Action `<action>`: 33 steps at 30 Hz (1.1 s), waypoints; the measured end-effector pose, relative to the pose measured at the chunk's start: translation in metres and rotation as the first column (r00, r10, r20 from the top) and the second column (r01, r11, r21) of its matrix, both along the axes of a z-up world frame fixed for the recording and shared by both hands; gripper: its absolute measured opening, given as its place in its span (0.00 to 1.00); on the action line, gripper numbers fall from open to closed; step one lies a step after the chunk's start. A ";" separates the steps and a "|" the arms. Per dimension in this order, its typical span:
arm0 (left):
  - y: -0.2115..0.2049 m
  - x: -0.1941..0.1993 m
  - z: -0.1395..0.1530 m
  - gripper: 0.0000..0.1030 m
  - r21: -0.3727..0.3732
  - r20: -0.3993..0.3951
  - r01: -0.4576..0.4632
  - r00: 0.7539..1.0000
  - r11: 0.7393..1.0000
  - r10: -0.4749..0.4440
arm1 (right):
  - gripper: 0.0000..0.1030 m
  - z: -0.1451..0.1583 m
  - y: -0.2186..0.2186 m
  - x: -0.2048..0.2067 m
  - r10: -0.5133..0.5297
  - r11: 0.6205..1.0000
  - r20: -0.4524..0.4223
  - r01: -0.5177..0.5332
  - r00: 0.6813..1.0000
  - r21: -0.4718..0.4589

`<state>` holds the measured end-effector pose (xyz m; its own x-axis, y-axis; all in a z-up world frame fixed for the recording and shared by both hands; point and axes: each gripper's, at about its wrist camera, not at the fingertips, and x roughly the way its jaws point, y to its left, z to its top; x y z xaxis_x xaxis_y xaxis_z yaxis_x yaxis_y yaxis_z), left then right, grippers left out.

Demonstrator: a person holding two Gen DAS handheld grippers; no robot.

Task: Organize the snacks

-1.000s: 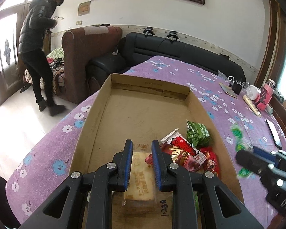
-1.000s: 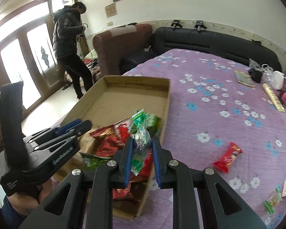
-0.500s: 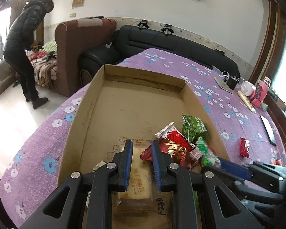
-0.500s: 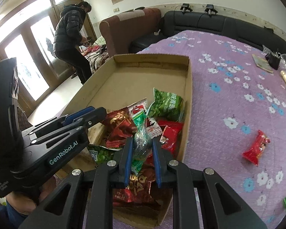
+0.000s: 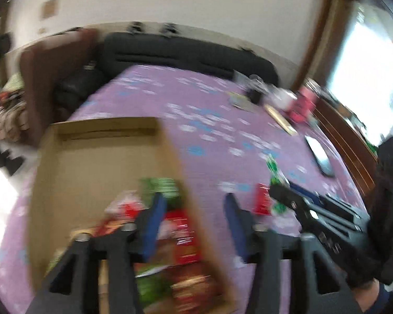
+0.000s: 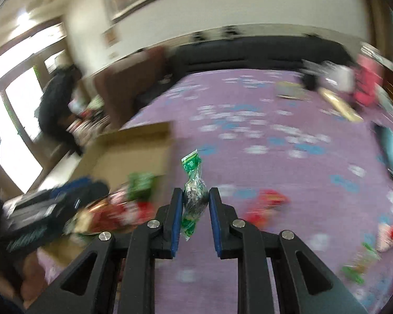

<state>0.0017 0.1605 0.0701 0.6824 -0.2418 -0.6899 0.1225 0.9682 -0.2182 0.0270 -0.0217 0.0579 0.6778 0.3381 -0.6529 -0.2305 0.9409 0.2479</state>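
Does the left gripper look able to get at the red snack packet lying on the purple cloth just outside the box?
Probably yes. The left gripper is open with nothing between its fingers, and the red packet lies on bare cloth just beyond its right fingertip. The right gripper sits close beside it, though.

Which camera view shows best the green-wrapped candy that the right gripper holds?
The right wrist view shows it best: the green-wrapped candy stands sharp between the right gripper's blue pads, both twisted ends visible. The left wrist view shows only blurred green bits beside the right gripper over the purple tablecloth.
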 end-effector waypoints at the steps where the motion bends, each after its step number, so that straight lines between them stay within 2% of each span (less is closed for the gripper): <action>1: -0.017 0.007 -0.002 0.56 0.015 -0.018 0.031 0.999 0.999 -0.031 | 0.19 -0.002 -0.012 0.002 -0.035 0.999 -0.011 0.035 0.999 0.003; 3: -0.049 0.021 -0.009 0.56 0.032 -0.054 0.098 0.994 0.995 -0.096 | 0.19 -0.007 -0.041 0.006 -0.103 0.994 -0.038 0.104 0.994 0.025; 7: -0.093 0.050 -0.027 0.55 0.071 -0.129 0.128 0.985 0.989 -0.118 | 0.18 -0.015 -0.086 0.009 -0.193 0.979 -0.070 0.197 0.979 0.052; 10: -0.109 0.060 -0.039 0.55 0.095 -0.161 0.143 0.979 0.985 -0.126 | 0.18 -0.021 -0.104 0.011 -0.209 0.972 -0.099 0.218 0.973 0.091; 13: -0.123 0.069 -0.050 0.55 0.123 -0.189 0.151 0.974 0.981 -0.126 | 0.18 -0.022 -0.104 0.011 -0.190 0.973 -0.111 0.202 0.976 0.111; 16: -0.130 0.069 -0.058 0.43 0.138 -0.212 0.160 0.969 0.978 -0.128 | 0.18 -0.018 -0.102 0.011 -0.179 0.974 -0.105 0.192 0.978 0.121; 17: -0.133 0.070 -0.061 0.34 0.138 -0.219 0.164 0.967 0.977 -0.131 | 0.18 -0.017 -0.103 0.010 -0.180 0.974 -0.102 0.191 0.978 0.123; 20: -0.139 0.069 -0.065 0.21 0.188 -0.195 0.146 0.975 0.971 -0.109 | 0.18 -0.018 -0.102 0.012 -0.177 0.974 -0.104 0.190 0.979 0.127; 21: -0.140 0.068 -0.065 0.19 0.201 -0.189 0.142 0.977 0.969 -0.104 | 0.18 -0.019 -0.102 0.012 -0.176 0.974 -0.104 0.189 0.979 0.127; 27: -0.129 0.059 -0.059 0.19 0.154 -0.172 0.120 0.981 0.981 -0.093 | 0.18 -0.020 -0.099 0.012 -0.177 0.975 -0.102 0.188 0.979 0.117; 33: -0.116 0.041 -0.039 0.19 0.126 -0.110 0.099 0.990 0.987 -0.085 | 0.18 -0.023 -0.094 0.013 -0.166 0.979 -0.099 0.177 0.981 0.104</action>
<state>0.0429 0.0445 0.0310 0.5842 -0.2033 -0.7857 0.1958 0.9748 -0.1066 0.0397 -0.1158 0.0348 0.6724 0.2960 -0.6784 -0.0402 0.9298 0.3658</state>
